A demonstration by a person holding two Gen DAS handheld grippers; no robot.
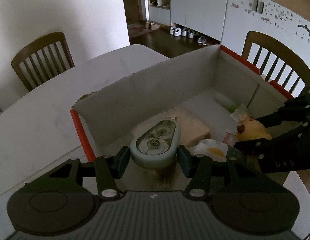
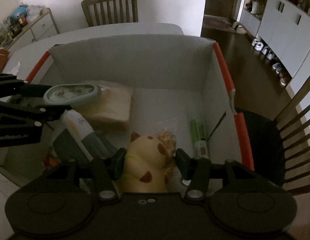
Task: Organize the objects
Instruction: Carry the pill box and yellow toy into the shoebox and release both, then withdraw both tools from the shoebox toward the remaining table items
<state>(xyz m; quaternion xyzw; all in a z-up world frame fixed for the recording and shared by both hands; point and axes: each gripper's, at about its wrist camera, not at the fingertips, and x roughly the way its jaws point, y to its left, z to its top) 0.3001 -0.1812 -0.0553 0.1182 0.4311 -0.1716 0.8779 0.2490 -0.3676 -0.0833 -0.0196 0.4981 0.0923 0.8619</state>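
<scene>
- Left wrist view: the left tool [image 1: 153, 158] grips a pale blue correction tape dispenser [image 1: 155, 143] above the near left corner of the open cardboard box [image 1: 147, 80] on the bench [image 1: 41, 110].
- Right wrist view: the right tool [image 2: 149, 161] clamps a yellow spotted plush toy [image 2: 147, 164] over the box's near edge, beside a snack packet [image 2: 167, 132] and a green tube [image 2: 198, 132].
</scene>
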